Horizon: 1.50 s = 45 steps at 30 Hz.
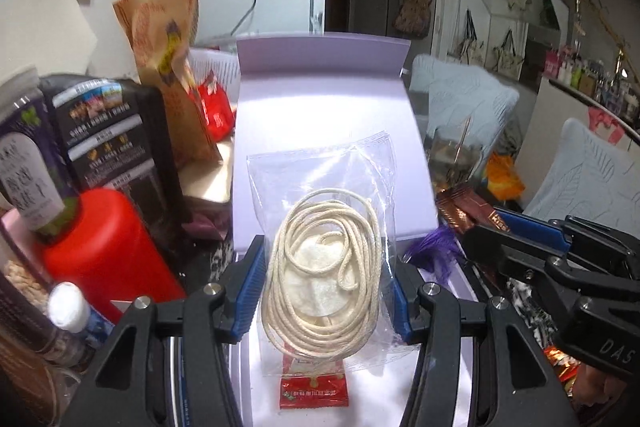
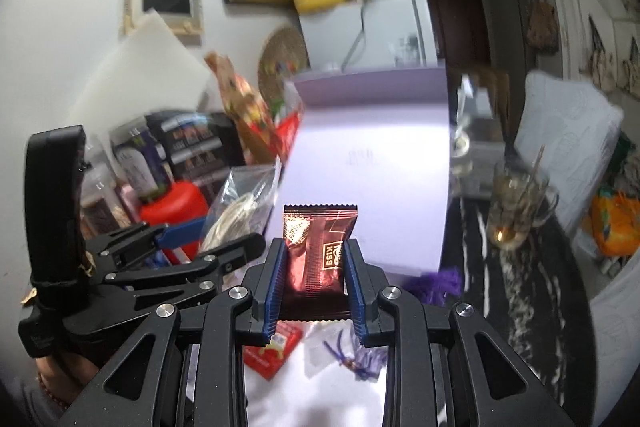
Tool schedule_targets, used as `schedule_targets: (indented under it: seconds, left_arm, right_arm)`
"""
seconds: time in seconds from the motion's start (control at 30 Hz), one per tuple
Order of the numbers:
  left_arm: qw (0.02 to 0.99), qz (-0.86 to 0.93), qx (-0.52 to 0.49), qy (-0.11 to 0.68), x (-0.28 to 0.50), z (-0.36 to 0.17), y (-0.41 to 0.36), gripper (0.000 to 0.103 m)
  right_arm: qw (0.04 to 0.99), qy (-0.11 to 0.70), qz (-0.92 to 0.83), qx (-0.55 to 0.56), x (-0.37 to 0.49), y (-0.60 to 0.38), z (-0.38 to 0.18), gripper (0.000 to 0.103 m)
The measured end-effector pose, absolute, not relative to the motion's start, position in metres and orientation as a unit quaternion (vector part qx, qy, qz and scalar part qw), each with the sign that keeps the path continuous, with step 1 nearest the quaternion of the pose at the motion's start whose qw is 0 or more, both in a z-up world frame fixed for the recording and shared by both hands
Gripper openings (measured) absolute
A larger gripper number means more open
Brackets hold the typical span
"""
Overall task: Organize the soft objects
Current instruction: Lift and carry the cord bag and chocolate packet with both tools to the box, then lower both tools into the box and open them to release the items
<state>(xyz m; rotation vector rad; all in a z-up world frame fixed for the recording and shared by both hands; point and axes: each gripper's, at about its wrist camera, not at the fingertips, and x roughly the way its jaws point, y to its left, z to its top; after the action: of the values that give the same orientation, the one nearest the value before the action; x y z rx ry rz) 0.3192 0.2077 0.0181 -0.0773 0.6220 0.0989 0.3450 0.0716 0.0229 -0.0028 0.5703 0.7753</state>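
Left gripper (image 1: 328, 291) pinching rope bag (image 1: 324, 227), right gripper (image 2: 314, 283) on blurred, prob. choc packet (image 2: 318, 247).

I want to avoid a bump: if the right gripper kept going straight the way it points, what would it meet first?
Most likely the lavender box: its raised lid stands right beyond the brown snack packet held in the right gripper; depth is uncertain.

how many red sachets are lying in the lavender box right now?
1 visible: the red sachet lies on the floor of the lavender box, near edge, just below the rope bag held in the left gripper. More could be hidden under the bag.
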Motion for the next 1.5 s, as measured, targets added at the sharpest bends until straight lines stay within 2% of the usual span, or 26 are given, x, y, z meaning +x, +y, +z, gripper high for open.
schedule_targets:
  seconds: [0.6,0.77,1.5]
  left_arm:
    - [0.918,0.077,-0.020,0.390,0.356,-0.033,0.211,0.053]
    - [0.903,0.091,0.012,0.421,0.365,-0.050,0.207,0.053]
    - [0.863,0.128,0.036,0.488,0.378,-0.074,0.210,0.056]
  right_arm:
    - [0.870,0.346,0.351,0.004,0.380,0.072,-0.018,0.028]
    - [0.868,0.352,0.350,-0.002,0.381,0.074,-0.023,0.028]
    - [0.859,0.392,0.325,-0.045,0.394,0.089,-0.060,0.028]
